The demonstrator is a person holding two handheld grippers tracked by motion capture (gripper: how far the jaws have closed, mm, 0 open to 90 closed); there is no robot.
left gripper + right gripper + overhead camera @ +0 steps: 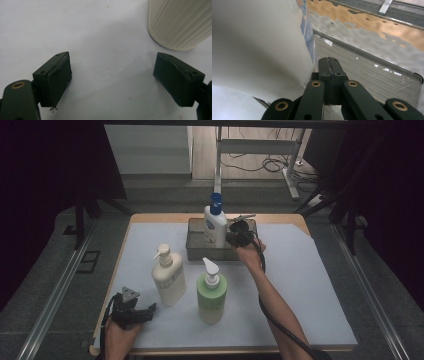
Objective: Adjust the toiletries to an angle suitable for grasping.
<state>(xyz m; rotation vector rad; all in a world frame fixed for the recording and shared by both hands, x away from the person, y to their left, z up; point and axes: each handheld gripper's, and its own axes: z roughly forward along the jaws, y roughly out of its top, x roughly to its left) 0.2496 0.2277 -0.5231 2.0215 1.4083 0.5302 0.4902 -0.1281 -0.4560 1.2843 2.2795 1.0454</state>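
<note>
On the near-left tabletop [300,285] the left gripper [131,312] is resting with jaws spread and empty beside the cream pump bottle [168,276] and green pump bottle [212,292], both seemingly awaiting sorting, while the right gripper [239,234], jaws clenched on nothing, is nudging the blue-capped bottle [215,224] standing in the metal tray [196,251].

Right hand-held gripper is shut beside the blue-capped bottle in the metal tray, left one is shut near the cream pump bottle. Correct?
Not quite: the left hand-held gripper is open, jaws wide apart over the white sheet near the cream pump bottle, as the left gripper view shows. The right hand-held gripper is shut beside the blue-capped bottle in the metal tray.
</note>
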